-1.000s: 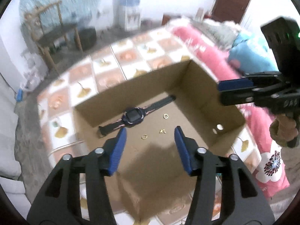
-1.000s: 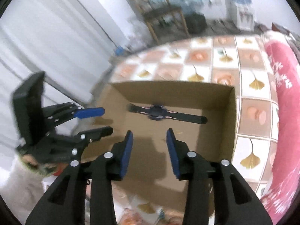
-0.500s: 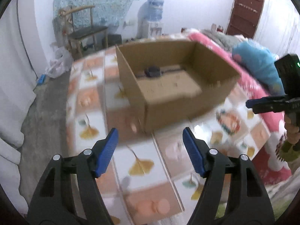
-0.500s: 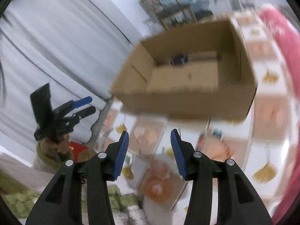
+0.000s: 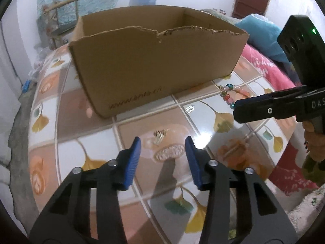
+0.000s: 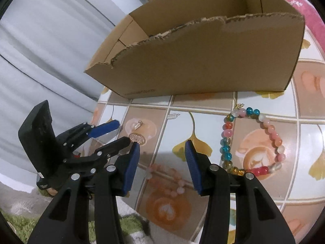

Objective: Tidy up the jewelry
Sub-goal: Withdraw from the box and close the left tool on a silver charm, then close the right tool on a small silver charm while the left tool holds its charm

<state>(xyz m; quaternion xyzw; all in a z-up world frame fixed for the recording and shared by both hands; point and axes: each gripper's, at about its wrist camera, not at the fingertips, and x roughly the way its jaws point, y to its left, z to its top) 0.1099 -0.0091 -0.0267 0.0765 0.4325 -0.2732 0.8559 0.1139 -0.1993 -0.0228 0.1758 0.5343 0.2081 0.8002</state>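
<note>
The table covered with a tiled, ginkgo-leaf patterned cloth (image 5: 67, 120) carries everything. On it stands the brown cardboard box with a torn front edge (image 5: 158, 65), open at the top; I use this box as the landmark.

In front of the box's right corner lies the multicoloured glass-bead bracelet (image 6: 251, 140), flat on the cloth, just right of the right gripper (image 6: 162, 162). This gripper has its blue-padded jaws spread apart and holds nothing. A pale pink bead bracelet (image 6: 166, 177) lies under its tips, further from the box.

The left gripper (image 5: 162, 160) hovers in front of the box's front wall, also with jaws apart and nothing between them. Between its tips, slightly ahead, lies a round gold filigree pendant (image 5: 170, 152). Nearer the box is a small gold clasp-like piece (image 5: 159, 137). A small silver spring-like piece (image 5: 189, 108) lies closest to the box wall.
</note>
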